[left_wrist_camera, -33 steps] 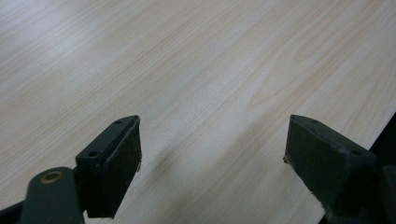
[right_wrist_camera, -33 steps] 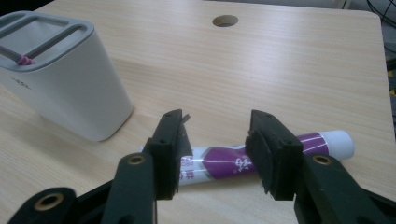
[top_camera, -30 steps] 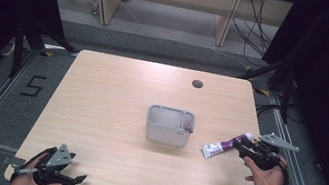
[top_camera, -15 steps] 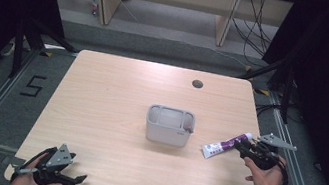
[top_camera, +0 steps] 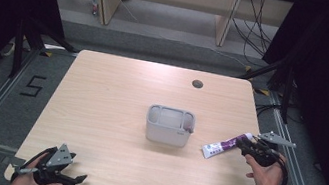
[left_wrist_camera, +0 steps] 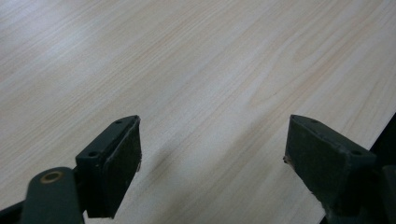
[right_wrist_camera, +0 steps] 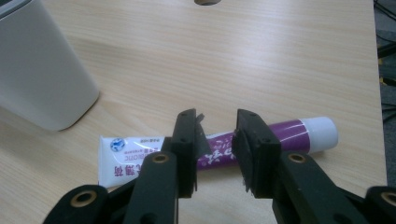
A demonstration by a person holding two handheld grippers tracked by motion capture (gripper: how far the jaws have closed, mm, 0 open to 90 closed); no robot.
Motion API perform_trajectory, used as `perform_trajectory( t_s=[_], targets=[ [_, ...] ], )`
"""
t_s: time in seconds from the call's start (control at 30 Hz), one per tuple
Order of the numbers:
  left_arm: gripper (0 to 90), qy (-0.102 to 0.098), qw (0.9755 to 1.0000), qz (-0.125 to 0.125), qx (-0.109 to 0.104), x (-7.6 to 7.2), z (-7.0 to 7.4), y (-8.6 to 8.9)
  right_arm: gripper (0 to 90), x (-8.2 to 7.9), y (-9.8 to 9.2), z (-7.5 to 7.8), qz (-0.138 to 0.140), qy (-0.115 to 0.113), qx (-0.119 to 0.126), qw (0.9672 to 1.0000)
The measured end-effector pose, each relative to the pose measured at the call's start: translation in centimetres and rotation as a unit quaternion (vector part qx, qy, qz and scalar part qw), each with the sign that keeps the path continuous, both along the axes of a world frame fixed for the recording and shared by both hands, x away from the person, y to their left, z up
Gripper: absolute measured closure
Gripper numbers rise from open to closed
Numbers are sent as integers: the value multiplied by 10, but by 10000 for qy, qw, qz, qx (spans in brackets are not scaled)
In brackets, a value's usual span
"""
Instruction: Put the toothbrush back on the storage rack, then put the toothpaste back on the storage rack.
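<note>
A white and purple toothpaste tube [top_camera: 222, 146] [right_wrist_camera: 135, 153] lies flat on the wooden table [top_camera: 112, 89], right of a grey open-top container [top_camera: 167, 132] [right_wrist_camera: 37, 70]. My right gripper [top_camera: 244, 145] [right_wrist_camera: 216, 140] hovers low over the tube's purple middle. Its jaws have just been closing, with the tube showing in the narrow gap between them. The pads do not visibly press on it. My left gripper [top_camera: 77, 182] [left_wrist_camera: 212, 158] rests at the table's near left corner, jaws wide open over bare wood.
A round cable hole [top_camera: 198, 84] [right_wrist_camera: 205, 2] sits near the table's far edge. The right table edge runs close beside the right hand. Floor rails and desk legs surround the table.
The right gripper's jaws have narrowed over the tube and the hand has shifted slightly. The left hand and the container have not moved.
</note>
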State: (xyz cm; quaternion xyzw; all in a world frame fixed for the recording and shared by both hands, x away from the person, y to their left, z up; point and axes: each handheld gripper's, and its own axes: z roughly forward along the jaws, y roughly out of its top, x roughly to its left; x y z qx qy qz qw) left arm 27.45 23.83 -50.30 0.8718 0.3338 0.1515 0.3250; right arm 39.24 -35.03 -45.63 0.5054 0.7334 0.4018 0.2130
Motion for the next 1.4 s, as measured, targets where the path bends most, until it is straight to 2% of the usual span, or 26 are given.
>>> perform_trajectory(
  t_s=[0.1,0.13,0.2,0.23,0.27,0.3,0.33,0.37,0.43,0.47,0.5,0.63,0.67,0.7,0.87,0.93,0.97,1.0,1.07,1.1,1.17,1.2,1.23,1.3,1.37,1.4],
  targets=[
    [179,-11,10000,1,28,0,0,0,694,0,2,1,-62,113,169,9998],
    [179,-15,10000,29,-11,0,-1,0,694,3,-1,0,-4,-41,-45,10000],
    [179,-20,10000,18,-9,1,-1,0,695,4,-2,2,37,44,-71,10000],
    [179,-21,10000,21,-5,0,0,0,695,3,1,1,-29,99,111,9999],
    [179,-7,10000,45,-42,0,-1,-1,695,5,-2,1,59,60,2,10000],
    [179,4,10000,-35,48,1,0,1,695,5,0,1,-73,80,35,9999],
    [179,-7,9999,-68,126,1,1,1,695,7,-1,0,41,60,55,10000],
    [179,-23,10000,27,-42,1,-1,-1,697,8,-2,-1,32,3,-67,10000],
    [179,-23,10000,8,-23,1,-1,-1,700,11,-2,-2,43,1,-48,10000],
    [179,-17,10000,11,-31,1,-1,-1,701,12,-2,-3,-17,25,-96,9999],
    [179,-16,10000,15,-36,1,-1,-1,703,10,0,-2,-136,201,84,9997],
    [179,10,10000,-3,-19,1,-1,-1,705,15,-4,-5,-45,65,-115,9999],
    [179,13,10000,1,-23,1,-1,-1,705,16,-4,-5,32,195,-12,9998],
    [179,13,10000,1,-23,1,-1,-2,705,16,-6,-4,-13,138,-150,9998],
    [179,8,10000,27,-12,1,-1,-2,705,21,-6,-8,-71,120,-77,9999],
    [179,14,10000,33,-28,1,-2,-2,705,22,-4,-10,-142,189,77,9997],
    [179,70,10000,24,-43,1,-2,-2,705,24,-7,-10,-76,144,-22,9999],
    [179,37,10000,-8,11,2,-1,-1,705,24,-4,-11,-193,223,80,9995],
    [179,17,10000,31,-26,2,-2,-2,704,28,-8,-12,-82,89,-90,9999],
    [179,21,10000,30,-24,2,-2,-2,705,26,-5,-11,-214,173,72,9996],
    [179,23,10000,31,-24,2,-2,-2,704,29,-7,-9,-111,107,-23,9999],
    [179,20,10000,19,10,2,-2,-2,704,28,-5,-8,-216,184,86,9996],
    [179,18,10000,26,7,2,-2,-2,704,30,-8,-7,-156,54,-104,9998],
    [179,48,10000,17,0,1,-2,-2,704,32,-9,-6,-76,24,-28,10000],
    [179,28,10000,-41,37,2,-1,-2,704,30,-8,-4,-235,194,129,9995],
    [179,47,10000,18,-16,2,-2,-2,704,32,-9,-5,-217,78,37,9997]
  ],
)
